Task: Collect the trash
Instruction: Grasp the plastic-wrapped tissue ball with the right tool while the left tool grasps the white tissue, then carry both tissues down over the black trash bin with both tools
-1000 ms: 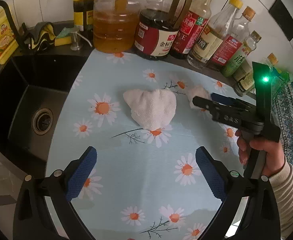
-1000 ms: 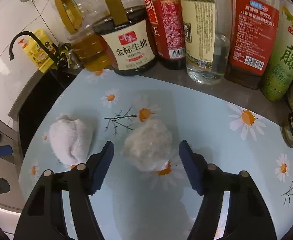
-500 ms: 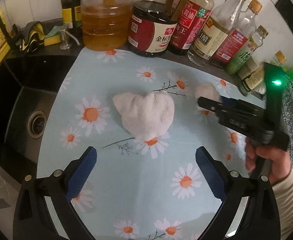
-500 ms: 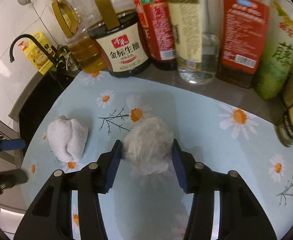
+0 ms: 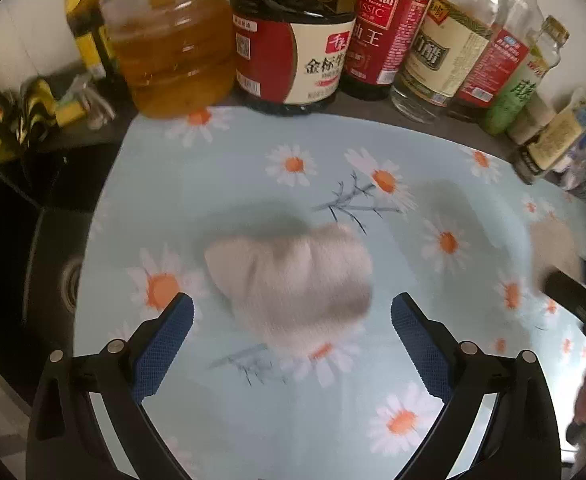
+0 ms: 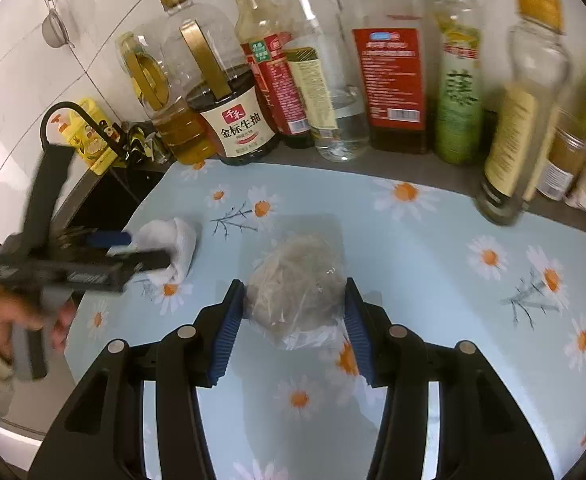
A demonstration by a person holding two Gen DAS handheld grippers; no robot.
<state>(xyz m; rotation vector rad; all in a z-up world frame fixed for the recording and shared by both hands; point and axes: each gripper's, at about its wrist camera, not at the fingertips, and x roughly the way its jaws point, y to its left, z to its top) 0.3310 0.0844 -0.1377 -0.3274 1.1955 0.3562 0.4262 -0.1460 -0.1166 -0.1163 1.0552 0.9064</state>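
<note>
A crumpled white paper towel (image 5: 293,280) lies on the daisy-print mat (image 5: 373,400). My left gripper (image 5: 291,320) is open, with one blue pad (image 5: 165,340) on each side of the towel's near end, not touching it. In the right wrist view the left gripper (image 6: 133,250) reaches the towel (image 6: 177,236) from the left. My right gripper (image 6: 293,308) is shut on a crumpled clear plastic wad (image 6: 297,292), which casts a shadow on the mat (image 6: 433,280) behind it. The left wrist view shows that wad (image 5: 553,240), blurred, at the right edge.
Oil, soy sauce and vinegar bottles (image 5: 293,48) line the back of the counter (image 6: 373,80). A black sink (image 5: 33,260) drops off to the left of the mat, with a black faucet (image 6: 53,120) and a yellow bottle (image 6: 89,136) behind it.
My right gripper closed on the plastic wad and carried it up and to the right. My left gripper moved forward until its open fingers flank the towel.
</note>
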